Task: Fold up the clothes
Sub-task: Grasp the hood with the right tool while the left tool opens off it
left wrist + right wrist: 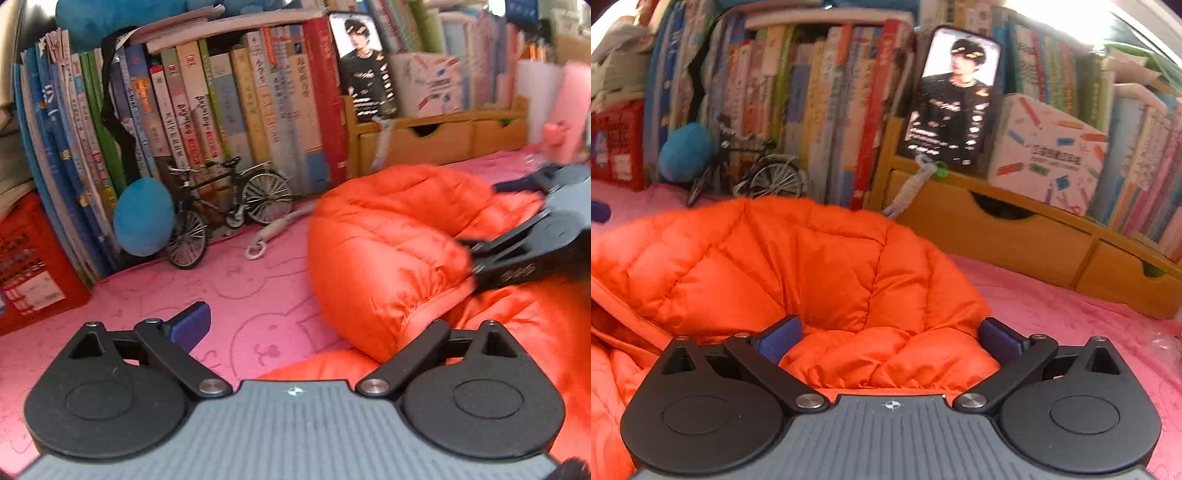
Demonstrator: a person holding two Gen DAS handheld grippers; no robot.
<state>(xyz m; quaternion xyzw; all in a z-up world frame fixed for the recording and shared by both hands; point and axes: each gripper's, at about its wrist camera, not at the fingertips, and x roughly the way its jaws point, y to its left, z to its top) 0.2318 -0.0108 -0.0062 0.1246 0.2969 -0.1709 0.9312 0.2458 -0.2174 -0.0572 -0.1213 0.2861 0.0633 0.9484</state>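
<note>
An orange puffer jacket (391, 251) lies bunched on the pink mat (236, 288). My left gripper (306, 325) is low over the mat at the jacket's left edge and stands open. Its left pad (192, 325) is bare, and a fold of the jacket hides the right one. My right gripper (890, 339) is open wide, and a puffy quilted part of the jacket (820, 273) bulges between its two blue pads (779, 338). In the left wrist view the right gripper (487, 221) reaches in from the right over the jacket.
A row of upright books (221, 110) lines the back. In front of it are a model bicycle (225, 206), a blue plush (142, 218) and a white strap (273, 230). A wooden drawer unit (1015, 240) holds a phone (955, 96). A red box (26, 266) stands far left.
</note>
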